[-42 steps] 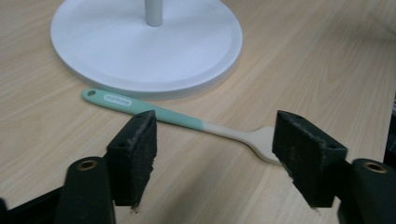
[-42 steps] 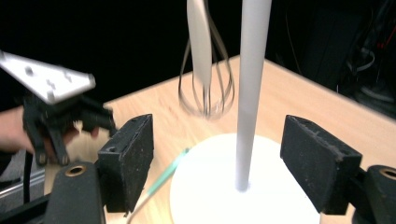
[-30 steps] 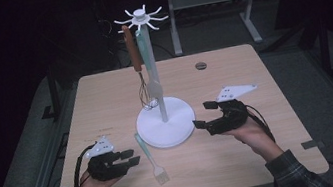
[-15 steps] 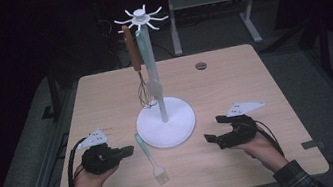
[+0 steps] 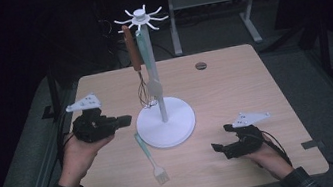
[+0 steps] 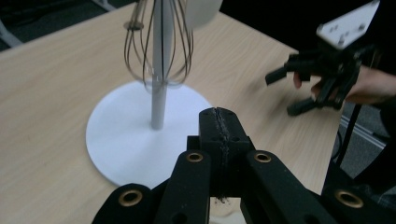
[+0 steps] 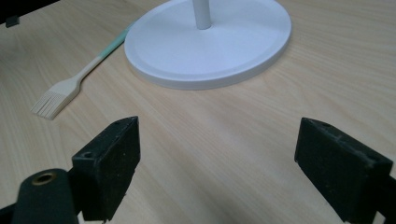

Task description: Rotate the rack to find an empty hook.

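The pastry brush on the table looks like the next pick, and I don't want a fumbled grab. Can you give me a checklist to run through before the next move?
1. Pastry brush lies flat on the table, free of the stand base: ok.
2. Right gripper jaws wide apart, nothing between them: ok.
3. Left gripper ready to grasp: not ok, jaws pressed together and empty, held above the table.
4. Nothing lies between the right gripper and the brush: ok.
5. Whisk and spatula hang steady on the stand: cannot tell.
6. A gripper lined up over the brush handle: not ok, both are off to the sides.
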The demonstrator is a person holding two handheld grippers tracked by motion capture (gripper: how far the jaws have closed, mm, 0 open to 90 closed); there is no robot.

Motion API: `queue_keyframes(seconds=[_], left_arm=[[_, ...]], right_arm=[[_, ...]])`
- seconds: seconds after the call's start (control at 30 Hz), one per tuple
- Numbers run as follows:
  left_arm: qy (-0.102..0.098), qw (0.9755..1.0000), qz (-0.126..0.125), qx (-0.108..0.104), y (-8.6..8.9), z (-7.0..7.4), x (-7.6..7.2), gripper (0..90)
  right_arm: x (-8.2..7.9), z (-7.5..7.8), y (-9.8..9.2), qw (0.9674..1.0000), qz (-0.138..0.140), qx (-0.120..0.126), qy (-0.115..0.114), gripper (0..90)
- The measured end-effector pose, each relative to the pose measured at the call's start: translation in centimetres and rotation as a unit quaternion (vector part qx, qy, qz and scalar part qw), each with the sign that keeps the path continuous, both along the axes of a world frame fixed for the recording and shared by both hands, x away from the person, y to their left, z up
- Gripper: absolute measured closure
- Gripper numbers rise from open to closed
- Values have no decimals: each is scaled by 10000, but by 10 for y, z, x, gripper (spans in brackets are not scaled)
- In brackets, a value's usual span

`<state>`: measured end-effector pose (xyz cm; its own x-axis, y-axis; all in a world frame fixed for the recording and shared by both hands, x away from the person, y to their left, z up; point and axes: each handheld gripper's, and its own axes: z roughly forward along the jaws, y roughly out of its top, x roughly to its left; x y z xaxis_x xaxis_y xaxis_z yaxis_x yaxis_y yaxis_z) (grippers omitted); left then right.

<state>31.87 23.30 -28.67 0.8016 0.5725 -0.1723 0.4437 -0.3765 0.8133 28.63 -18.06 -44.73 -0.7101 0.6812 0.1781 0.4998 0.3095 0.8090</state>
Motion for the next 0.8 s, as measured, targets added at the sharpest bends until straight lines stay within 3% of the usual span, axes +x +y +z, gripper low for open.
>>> queue_keyframes(seconds=[0.07, 0.17, 0.27, 0.5, 0.53, 0.57, 0.73, 0.8], left_arm=[[-28, 10000, 14, -5, -1, 6, 3, 898], [-151, 9998, 81, 39, -4, 25, 10, 898], [-267, 9995, 184, -44, -6, 46, 16, 898], [-467, 9987, -1, -179, -10, 91, 26, 898], [-522, 9984, -53, -195, -12, 103, 28, 898], [-522, 9984, -53, -195, -12, 103, 28, 898], [-637, 9972, -154, -350, -19, 134, 37, 898], [-659, 9971, -152, -354, -20, 139, 38, 898]], right_arm=[[-1, -1, -1, 10000, -14, 17, 6, 144], [-3, -4, -3, 10000, -48, -1, 44, 144], [-4, -5, -4, 9999, -78, 5, 67, 144], [-3, -8, -3, 9999, -86, -6, 130, 144], [-3, -9, -3, 9999, -80, 1, 142, 144], [-3, -9, -3, 9999, -80, 1, 142, 144], [-2, -10, -3, 9999, -64, -1, 144, 144], [-2, -10, -3, 9999, -68, -8, 150, 144]])
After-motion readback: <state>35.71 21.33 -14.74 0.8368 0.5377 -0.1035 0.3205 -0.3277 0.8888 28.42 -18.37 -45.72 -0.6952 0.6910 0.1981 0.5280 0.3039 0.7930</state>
